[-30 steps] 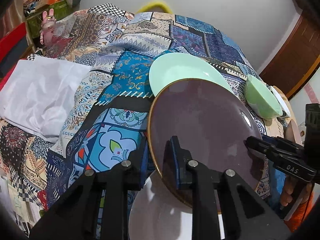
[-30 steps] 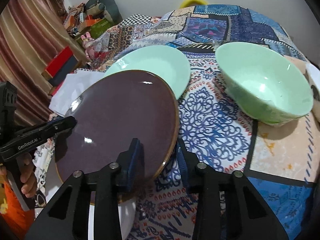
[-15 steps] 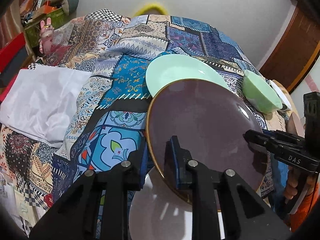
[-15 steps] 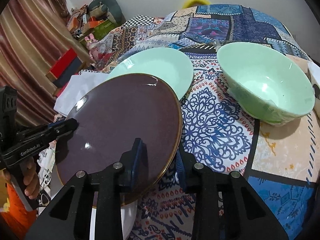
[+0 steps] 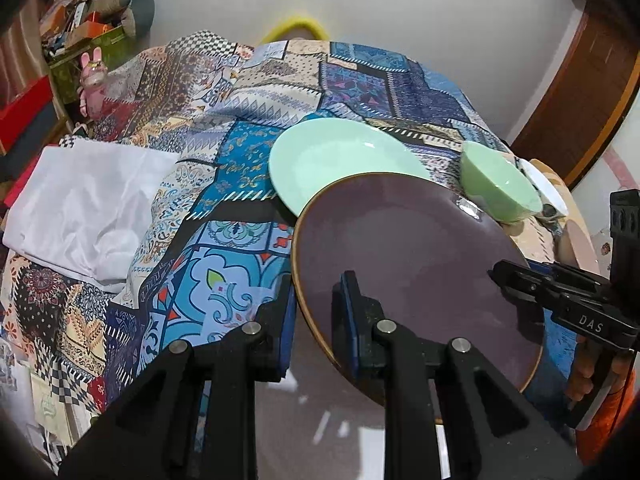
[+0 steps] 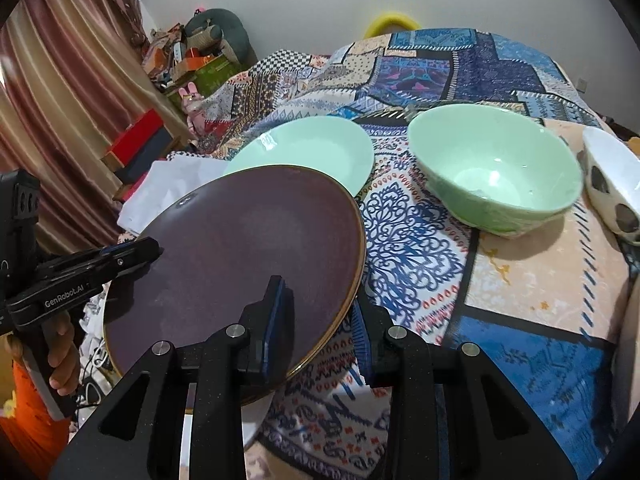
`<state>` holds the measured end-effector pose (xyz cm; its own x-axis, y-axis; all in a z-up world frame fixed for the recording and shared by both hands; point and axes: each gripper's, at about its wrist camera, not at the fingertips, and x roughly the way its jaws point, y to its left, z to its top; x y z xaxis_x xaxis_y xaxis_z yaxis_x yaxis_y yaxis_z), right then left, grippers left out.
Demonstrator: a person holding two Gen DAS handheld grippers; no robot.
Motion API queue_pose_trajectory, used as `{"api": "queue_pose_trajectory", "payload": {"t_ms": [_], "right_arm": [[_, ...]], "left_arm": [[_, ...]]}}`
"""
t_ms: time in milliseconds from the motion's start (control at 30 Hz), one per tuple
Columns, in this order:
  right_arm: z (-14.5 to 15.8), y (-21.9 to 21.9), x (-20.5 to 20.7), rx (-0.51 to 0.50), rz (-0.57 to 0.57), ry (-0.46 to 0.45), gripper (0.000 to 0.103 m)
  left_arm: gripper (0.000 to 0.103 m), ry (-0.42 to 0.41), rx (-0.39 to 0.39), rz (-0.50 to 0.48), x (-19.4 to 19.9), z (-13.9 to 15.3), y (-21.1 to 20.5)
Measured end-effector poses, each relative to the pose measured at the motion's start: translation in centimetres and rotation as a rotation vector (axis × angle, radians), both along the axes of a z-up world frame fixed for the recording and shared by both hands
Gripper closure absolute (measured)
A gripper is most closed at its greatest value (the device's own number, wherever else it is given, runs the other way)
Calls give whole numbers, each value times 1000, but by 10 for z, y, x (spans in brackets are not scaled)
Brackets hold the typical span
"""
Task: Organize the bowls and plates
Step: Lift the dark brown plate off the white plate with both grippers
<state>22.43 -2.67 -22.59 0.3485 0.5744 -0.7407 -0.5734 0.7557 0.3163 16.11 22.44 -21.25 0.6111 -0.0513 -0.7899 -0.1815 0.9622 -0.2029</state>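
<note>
Tilted purple plate held over white plate, near mint plate and bowl

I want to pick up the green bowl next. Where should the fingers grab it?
Grip the green bowl by its near rim, coming from above and in front: it sits upright and open, with one finger inside the wall and one outside.

White wall; striped curtain; wooden door.

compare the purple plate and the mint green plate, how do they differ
The purple plate is dark with a gold rim; the green plate is pale and plain. The purple one is held tilted between both grippers; the green one lies on the quilt, untouched. Both are round and empty.
</note>
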Motion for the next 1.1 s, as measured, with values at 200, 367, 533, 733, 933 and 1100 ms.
{"api": "queue_pose_trajectory", "payload": {"t_ms": [200,367,533,733,933,1100], "right_arm": [[12,-19,-9,15,-25,-22,75],[20,-38,-18,27,-40,-38,75],[24,-61,-25,38,-67,-46,75],[24,-86,-31,36,-94,-50,75],[15,-111,-34,36,-122,-33,75],[3,-127,-35,29,-138,-15,75]], "left_arm": [[81,-20,6,-16,-10,15,-19],[81,-33,8,-35,-16,27,-39],[81,-43,15,-60,-21,37,-61],[81,-31,12,-88,-24,39,-90],[81,-3,4,-117,-21,32,-118],[81,28,-5,-134,-14,20,-136]]}}
